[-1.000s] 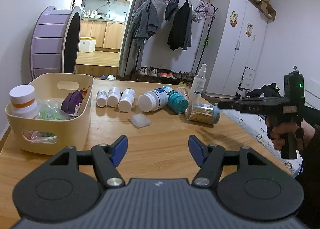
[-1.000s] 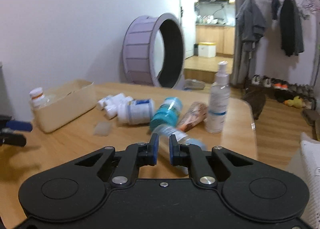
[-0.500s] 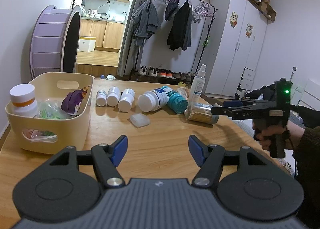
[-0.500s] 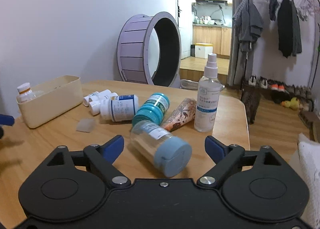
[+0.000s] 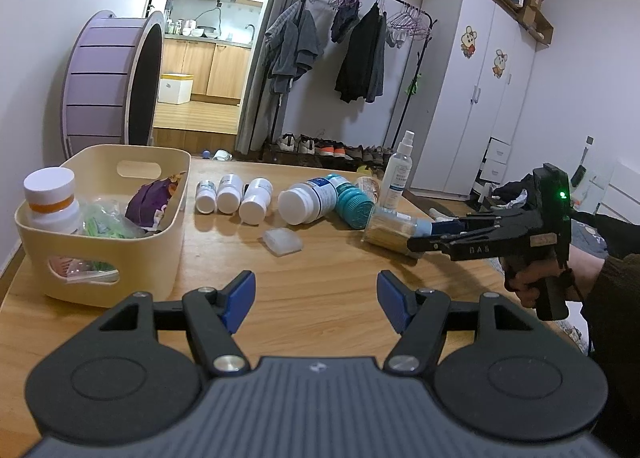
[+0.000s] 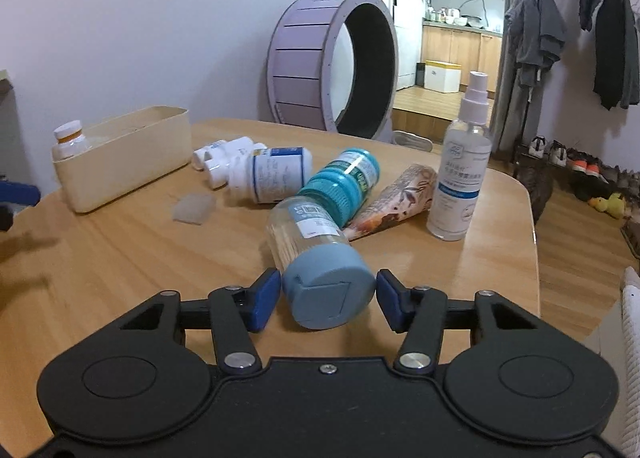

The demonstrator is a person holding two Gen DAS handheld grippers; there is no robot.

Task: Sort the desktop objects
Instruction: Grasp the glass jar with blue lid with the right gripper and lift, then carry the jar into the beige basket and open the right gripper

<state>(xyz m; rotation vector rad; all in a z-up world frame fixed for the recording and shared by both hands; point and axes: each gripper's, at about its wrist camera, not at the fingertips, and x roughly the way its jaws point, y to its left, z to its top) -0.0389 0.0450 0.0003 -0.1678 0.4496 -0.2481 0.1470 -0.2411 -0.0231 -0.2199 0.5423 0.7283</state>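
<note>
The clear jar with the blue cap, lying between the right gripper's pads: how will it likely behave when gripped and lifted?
The jar lies on its side, so it may roll if nudged. Its cap looks smooth and round; the right gripper, jaws just closing, could slip. It seems packed with thin sticks, probably light.

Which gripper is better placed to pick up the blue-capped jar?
Right. The right gripper, jaws just closing, already straddles the jar cap. The left gripper stands open, away from it.

Three small white pill bottles (image 5: 230, 193) are counted lying side by side, one large white-capped bottle (image 5: 306, 199), one teal-capped bottle (image 5: 352, 205), one clear spray bottle (image 6: 460, 173), one blue-lidded clear jar (image 6: 316, 258), one cream plastic basket (image 5: 108, 258) holding perhaps three items
</note>
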